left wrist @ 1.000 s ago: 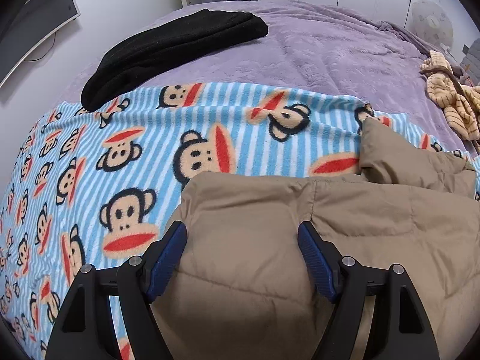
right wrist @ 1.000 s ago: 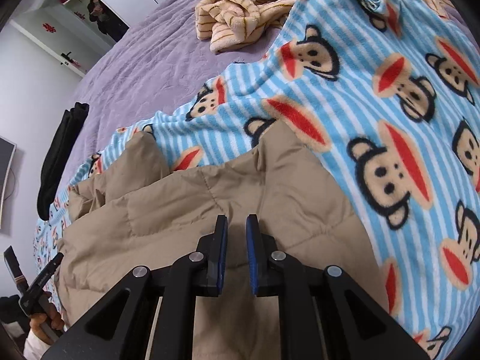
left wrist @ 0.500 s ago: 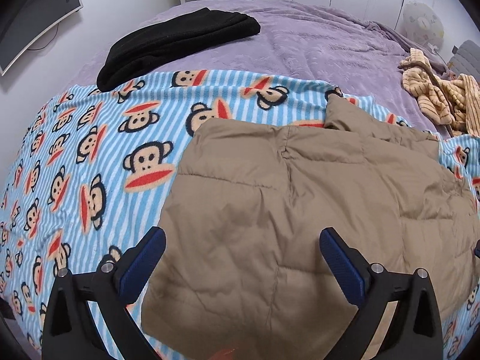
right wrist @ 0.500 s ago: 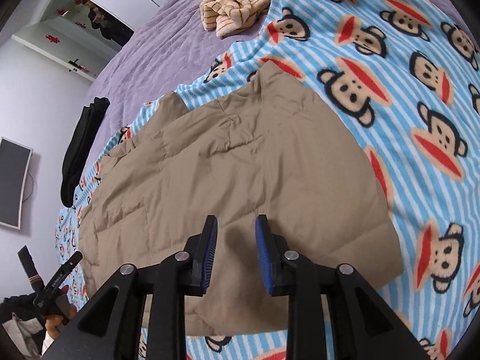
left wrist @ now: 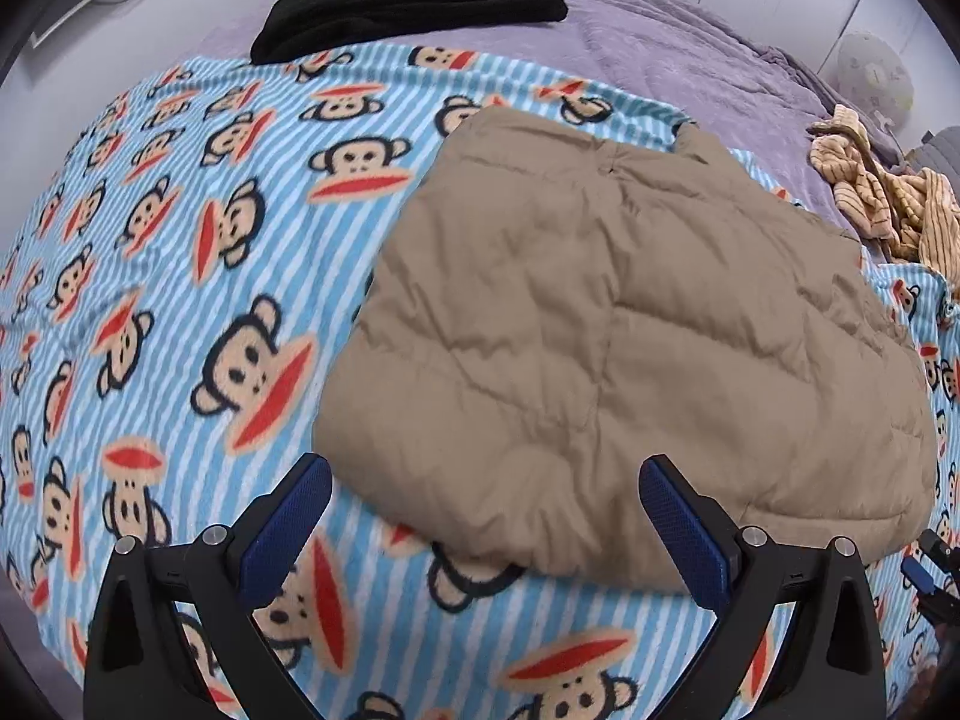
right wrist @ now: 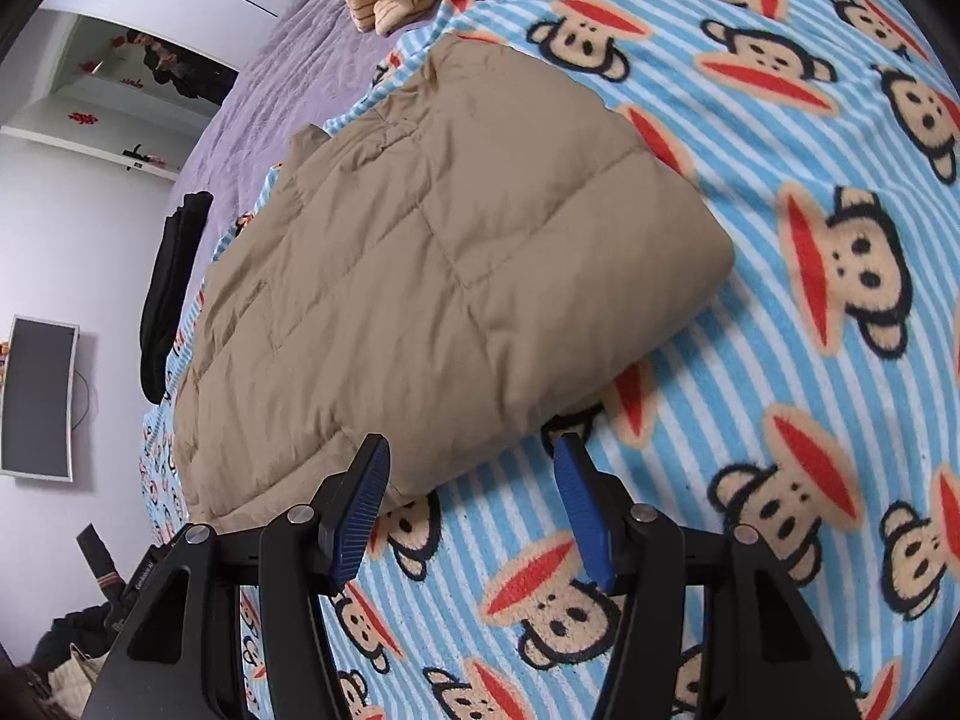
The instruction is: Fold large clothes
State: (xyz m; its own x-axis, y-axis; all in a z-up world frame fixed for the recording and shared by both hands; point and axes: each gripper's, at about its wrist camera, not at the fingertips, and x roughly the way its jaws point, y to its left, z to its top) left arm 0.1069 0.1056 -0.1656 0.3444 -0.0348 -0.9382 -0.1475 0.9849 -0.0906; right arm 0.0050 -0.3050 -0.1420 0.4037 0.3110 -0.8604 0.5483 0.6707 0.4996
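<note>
A tan quilted jacket [left wrist: 630, 330] lies folded into a thick rectangle on the blue striped monkey-print blanket [left wrist: 180, 276]. My left gripper [left wrist: 480, 516] hovers open just short of the jacket's near edge, with nothing between its blue pads. In the right wrist view the same jacket [right wrist: 444, 264] lies flat on the blanket [right wrist: 780, 360], and my right gripper [right wrist: 471, 501] stands open just off the jacket's near edge, holding nothing.
A folded black garment [left wrist: 408, 6] lies at the far side on the purple bedspread [left wrist: 660, 42]. A crumpled yellow striped garment [left wrist: 888, 204] sits at the right. A wall screen [right wrist: 36, 396] hangs at the left. The other gripper's tip [left wrist: 930, 564] shows at the right edge.
Both grippers pulled back from the jacket toward the near edge of the bed. The right gripper went from shut to open. The left gripper stayed open and widened.
</note>
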